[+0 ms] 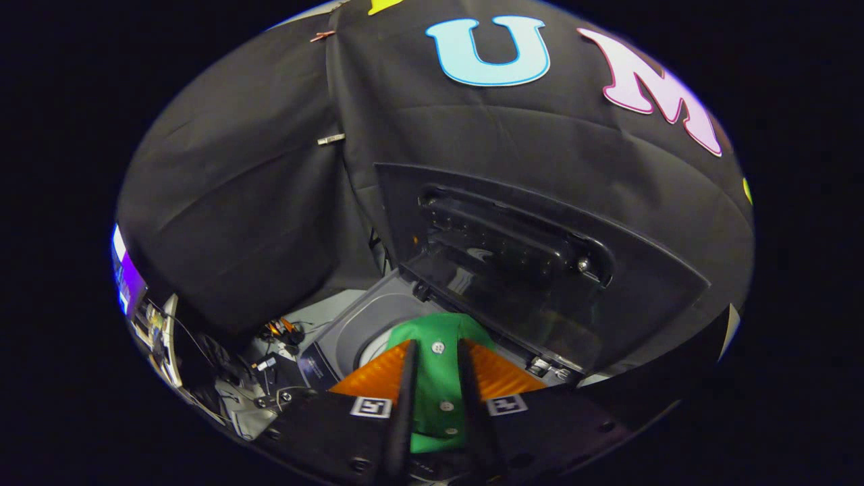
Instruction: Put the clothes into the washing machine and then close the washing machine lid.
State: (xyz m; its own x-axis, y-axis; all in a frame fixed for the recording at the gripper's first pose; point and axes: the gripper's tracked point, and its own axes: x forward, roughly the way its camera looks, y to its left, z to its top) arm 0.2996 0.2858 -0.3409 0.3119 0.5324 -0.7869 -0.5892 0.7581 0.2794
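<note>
One step: the first half of the task is in hand; the lid-closing half has not begun.
Washing machine [351, 324]: grey top-loader in the lower middle of the frame, its round drum opening just beyond the fingers.
Lid [540, 270]: dark panel standing open and upright, right of centre, leaning back toward the booth wall, its glossy inner face and handle bar turned this way.
Clutter [270, 364]: cables and small gear at lower left, beside the machine; too small to name.
Green garment [435, 378]: buttoned cloth running up between the fingers, its far end hanging above the drum opening.
Gripper [435, 358]: low centre of the frame, aimed forward and down at the opening.
Fingers [405, 391]: the two dark bars sit close together, both pressing on the green cloth.
Next move, as a judgement: carry the garment further over the opening, lower it, then part the fingers so it drops inside; only then reach for the lid's top edge.
</note>
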